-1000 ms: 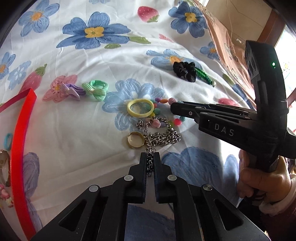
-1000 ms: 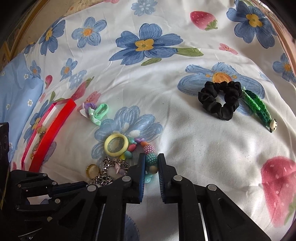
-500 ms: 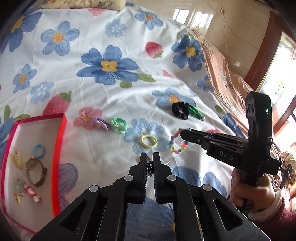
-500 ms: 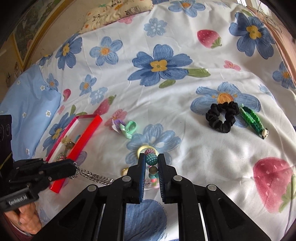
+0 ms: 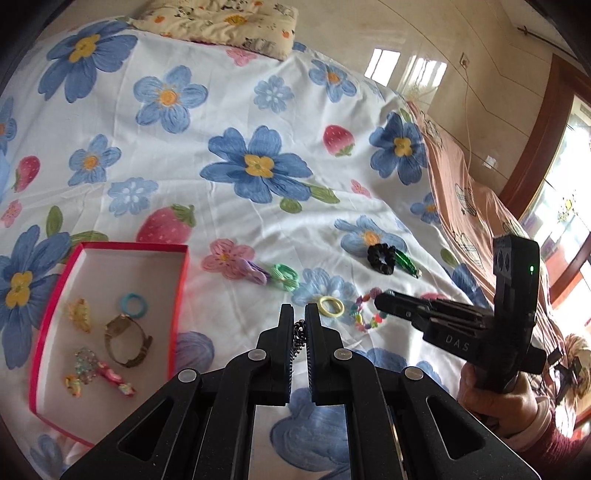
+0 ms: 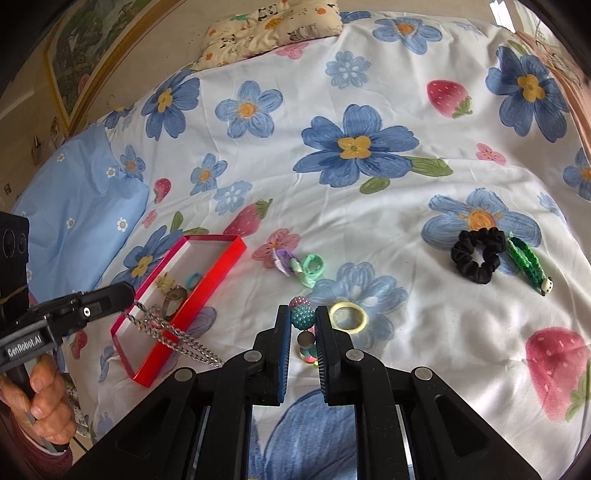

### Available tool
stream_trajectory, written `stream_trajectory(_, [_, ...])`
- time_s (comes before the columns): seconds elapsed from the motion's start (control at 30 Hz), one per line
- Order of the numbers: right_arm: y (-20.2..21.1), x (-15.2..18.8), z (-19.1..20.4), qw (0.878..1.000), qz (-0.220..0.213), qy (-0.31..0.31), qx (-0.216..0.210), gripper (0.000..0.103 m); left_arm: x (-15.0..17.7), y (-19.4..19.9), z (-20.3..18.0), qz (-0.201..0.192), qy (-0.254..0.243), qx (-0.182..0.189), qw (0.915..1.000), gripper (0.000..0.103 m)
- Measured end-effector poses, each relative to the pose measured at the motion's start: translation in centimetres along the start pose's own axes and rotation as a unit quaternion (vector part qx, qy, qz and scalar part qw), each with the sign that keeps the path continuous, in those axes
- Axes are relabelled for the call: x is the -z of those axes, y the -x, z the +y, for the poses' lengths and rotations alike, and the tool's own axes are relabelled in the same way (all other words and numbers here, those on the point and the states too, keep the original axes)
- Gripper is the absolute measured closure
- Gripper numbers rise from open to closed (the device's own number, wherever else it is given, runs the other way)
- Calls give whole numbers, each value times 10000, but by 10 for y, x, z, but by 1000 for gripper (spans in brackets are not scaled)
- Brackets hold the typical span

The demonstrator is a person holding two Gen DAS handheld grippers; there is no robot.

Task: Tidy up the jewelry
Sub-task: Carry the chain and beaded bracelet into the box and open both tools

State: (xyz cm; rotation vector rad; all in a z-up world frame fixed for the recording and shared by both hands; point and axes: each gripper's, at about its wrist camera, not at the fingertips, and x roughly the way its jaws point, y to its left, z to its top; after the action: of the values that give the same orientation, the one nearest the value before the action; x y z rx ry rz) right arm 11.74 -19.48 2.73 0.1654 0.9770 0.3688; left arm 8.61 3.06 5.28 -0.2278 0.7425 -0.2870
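Left wrist view: a bed under a floral sheet (image 5: pixel 229 221), one patterned pillow (image 5: pixel 221 22) at its head, a wood-framed window at right. The left tool (image 5: pixel 299 317) is clamped on one metal chain (image 5: pixel 298 334), mostly hidden between the fingers. One red box (image 5: pixel 110 325) holds five pieces. The right tool (image 5: pixel 384 297) grips one beaded bracelet (image 5: pixel 364 314) above the sheet. Right wrist view: the right tool (image 6: pixel 303 317) pinches a teal bead; the chain (image 6: pixel 173 334) dangles over the box (image 6: pixel 184 295). On the sheet: one yellow ring (image 6: pixel 348 316), one black scrunchie (image 6: pixel 478 258), one green clip (image 6: pixel 528 264), one green-and-purple tie cluster (image 6: pixel 301 267), indistinct.
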Motion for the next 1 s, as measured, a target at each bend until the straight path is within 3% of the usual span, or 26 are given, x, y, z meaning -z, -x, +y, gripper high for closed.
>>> stream_trajectory(0.43, [-23, -4, 58, 9976, 145, 366, -568, 91, 5, 62, 40, -516, 350, -521, 9967, 98])
stream_trajectory(1.0, [-71, 3, 153, 9849, 555, 991, -1305, 91, 23, 96, 93, -586, 829, -941, 9904, 98])
